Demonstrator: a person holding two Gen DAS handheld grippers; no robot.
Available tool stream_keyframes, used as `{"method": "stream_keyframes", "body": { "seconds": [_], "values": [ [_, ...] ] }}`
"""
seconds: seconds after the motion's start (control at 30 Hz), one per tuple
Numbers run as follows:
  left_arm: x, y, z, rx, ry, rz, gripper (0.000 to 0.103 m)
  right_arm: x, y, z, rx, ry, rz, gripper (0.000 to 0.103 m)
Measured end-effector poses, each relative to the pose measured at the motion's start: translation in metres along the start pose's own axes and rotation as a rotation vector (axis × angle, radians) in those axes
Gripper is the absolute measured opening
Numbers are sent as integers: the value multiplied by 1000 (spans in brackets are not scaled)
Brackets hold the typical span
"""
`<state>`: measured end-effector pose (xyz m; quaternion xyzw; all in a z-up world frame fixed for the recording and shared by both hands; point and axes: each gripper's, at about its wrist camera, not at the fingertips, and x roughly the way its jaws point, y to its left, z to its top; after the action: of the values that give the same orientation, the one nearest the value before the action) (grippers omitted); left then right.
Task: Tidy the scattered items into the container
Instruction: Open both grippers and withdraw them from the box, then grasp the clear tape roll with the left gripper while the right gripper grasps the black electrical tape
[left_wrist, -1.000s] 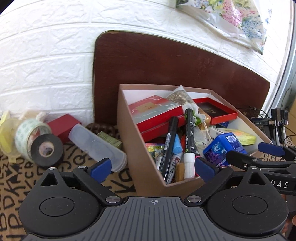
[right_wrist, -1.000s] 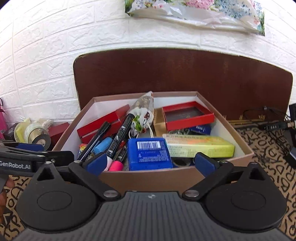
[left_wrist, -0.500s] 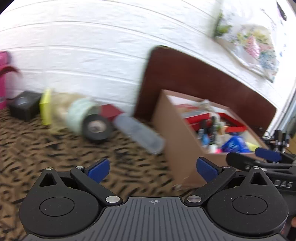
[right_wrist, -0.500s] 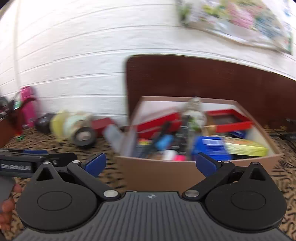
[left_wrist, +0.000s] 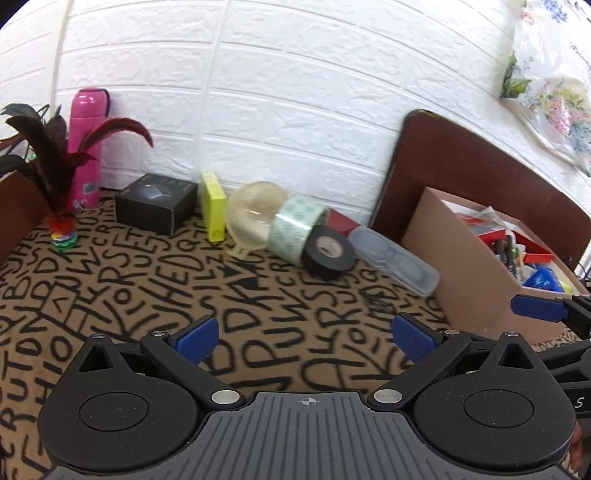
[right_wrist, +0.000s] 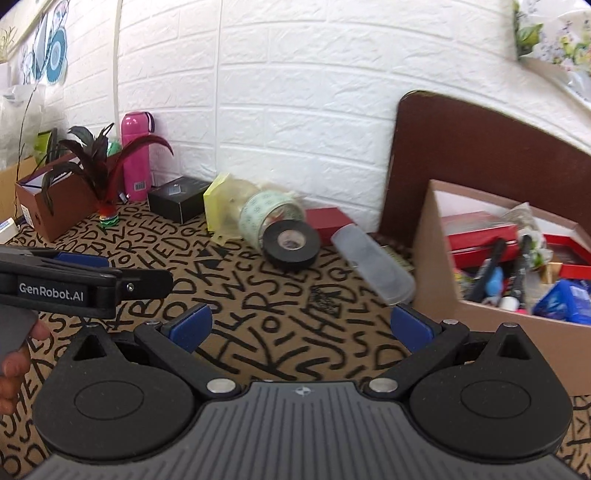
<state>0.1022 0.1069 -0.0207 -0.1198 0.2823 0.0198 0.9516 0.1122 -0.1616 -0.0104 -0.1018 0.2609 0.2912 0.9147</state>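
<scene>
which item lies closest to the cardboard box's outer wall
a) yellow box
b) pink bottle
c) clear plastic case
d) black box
c: the clear plastic case lies with one end right by the cardboard box; the other three sit farther left along the wall.

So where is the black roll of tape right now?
The black tape roll is on the letter-patterned cloth, left of the cardboard box. It sits between the green-patterned tape roll and the clear plastic case, still outside the box.
</scene>
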Motion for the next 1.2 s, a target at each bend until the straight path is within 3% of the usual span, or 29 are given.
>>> {"method": "stream_keyframes", "body": {
  "seconds": [0.53,0.97,1.03,1.1,1.2],
  "values": [
    [55,24,48,30,-14,-30,101,77,0,17,91,41,-22,101],
    [137,6,81,153,4,-50,82,145,-21,37,145,23,-44,90],
    [151,6,81,177,15,-34,77,155,-28,40,161,28,-58,89],
    [165,6,81,179,44,-35,65,163,-35,42,179,33,-67,86],
    [180,10,81,158,53,-37,63,178,-43,45,202,54,-63,79]
  ]
}}
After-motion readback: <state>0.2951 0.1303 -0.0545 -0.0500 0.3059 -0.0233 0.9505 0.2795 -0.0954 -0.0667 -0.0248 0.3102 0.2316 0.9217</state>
